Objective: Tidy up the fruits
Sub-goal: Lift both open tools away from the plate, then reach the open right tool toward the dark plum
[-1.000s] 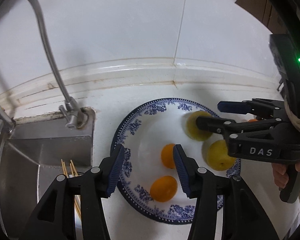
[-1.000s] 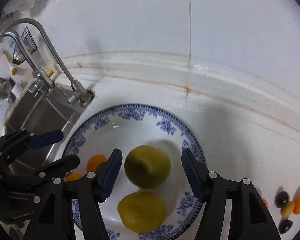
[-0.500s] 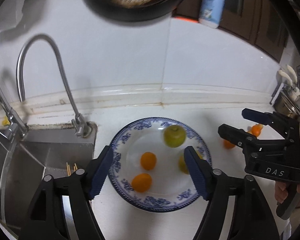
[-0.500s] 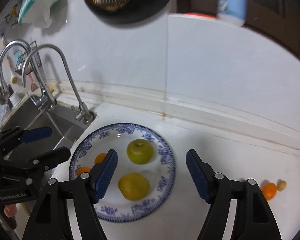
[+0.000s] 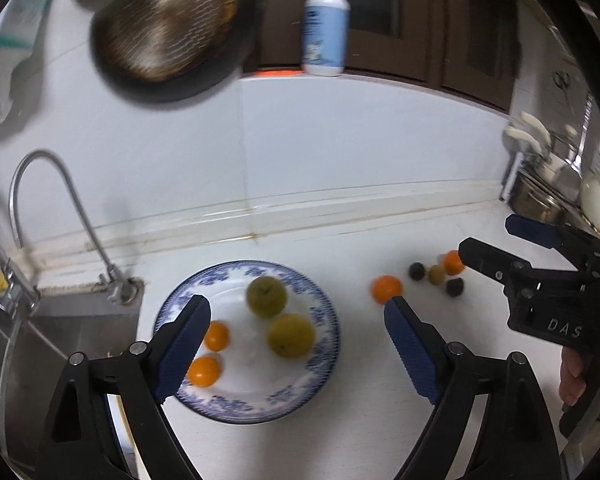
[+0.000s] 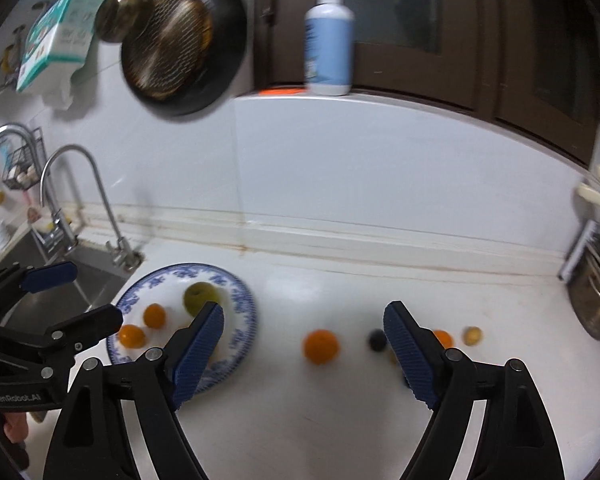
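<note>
A blue-and-white plate [image 5: 325, 320] on the white counter holds two yellow-green fruits [image 5: 266, 296] [image 5: 291, 335] and two small oranges [image 5: 216, 335] [image 5: 204, 371]. To its right lie a loose orange [image 5: 386, 289] and several small dark, olive and orange fruits [image 5: 436, 274]. My left gripper [image 5: 295, 306] hovers above the plate, jaws opening, nothing between them. My right gripper [image 6: 304, 309] hangs over the counter between the plate [image 6: 242, 300] and the loose orange [image 6: 320, 346], jaws opening and empty. Each gripper shows in the other's view: right gripper [image 5: 488, 236], left gripper [image 6: 94, 294].
A steel sink [image 5: 60, 328] with a curved faucet [image 5: 60, 208] lies left of the plate. A dark pan [image 5: 164, 32] hangs on the wall and a pump bottle [image 5: 326, 28] stands on a ledge. Metal pots [image 6: 596, 300] sit at the far right. A hand [image 5: 580, 372] holds the right gripper.
Both grippers pulled up and back from the plate and their jaws widened. The green fruit between the right jaws stayed on the plate. The loose fruits at right came into view.
</note>
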A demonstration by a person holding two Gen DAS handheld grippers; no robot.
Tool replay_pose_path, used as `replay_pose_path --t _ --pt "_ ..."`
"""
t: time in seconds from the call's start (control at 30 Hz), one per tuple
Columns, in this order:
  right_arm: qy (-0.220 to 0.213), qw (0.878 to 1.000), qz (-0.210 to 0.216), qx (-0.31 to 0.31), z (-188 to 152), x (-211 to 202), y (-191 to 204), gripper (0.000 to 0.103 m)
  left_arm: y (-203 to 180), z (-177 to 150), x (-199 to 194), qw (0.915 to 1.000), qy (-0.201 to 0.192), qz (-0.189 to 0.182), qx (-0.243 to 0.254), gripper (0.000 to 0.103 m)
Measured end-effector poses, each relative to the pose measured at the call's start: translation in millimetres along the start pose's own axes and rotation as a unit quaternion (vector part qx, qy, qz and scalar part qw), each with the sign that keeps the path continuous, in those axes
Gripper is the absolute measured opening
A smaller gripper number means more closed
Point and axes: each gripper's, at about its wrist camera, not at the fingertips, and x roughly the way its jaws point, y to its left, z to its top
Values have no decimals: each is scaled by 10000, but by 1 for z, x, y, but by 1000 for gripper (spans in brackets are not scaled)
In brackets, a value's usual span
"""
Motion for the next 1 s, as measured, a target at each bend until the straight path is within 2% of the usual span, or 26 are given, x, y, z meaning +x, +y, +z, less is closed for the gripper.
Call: replay_pose_path --t 0.2,0.47,0.67,1.0 --pt "-46 9993 -263 251 -16 -21 -35 83 -37 -2 2 9994 -63 -178 295 90" --pt "11 9970 -690 363 -36 -34 -73 83 -75 -4 22 9979 152 -342 533 91" --pt "258 9956 -790 438 -47 -22 -93 83 -90 -6 50 9961 351 -431 683 91" --pt "771 9930 -664 602 -65 25 -111 83 -99 -3 101 9928 556 -498 933 90"
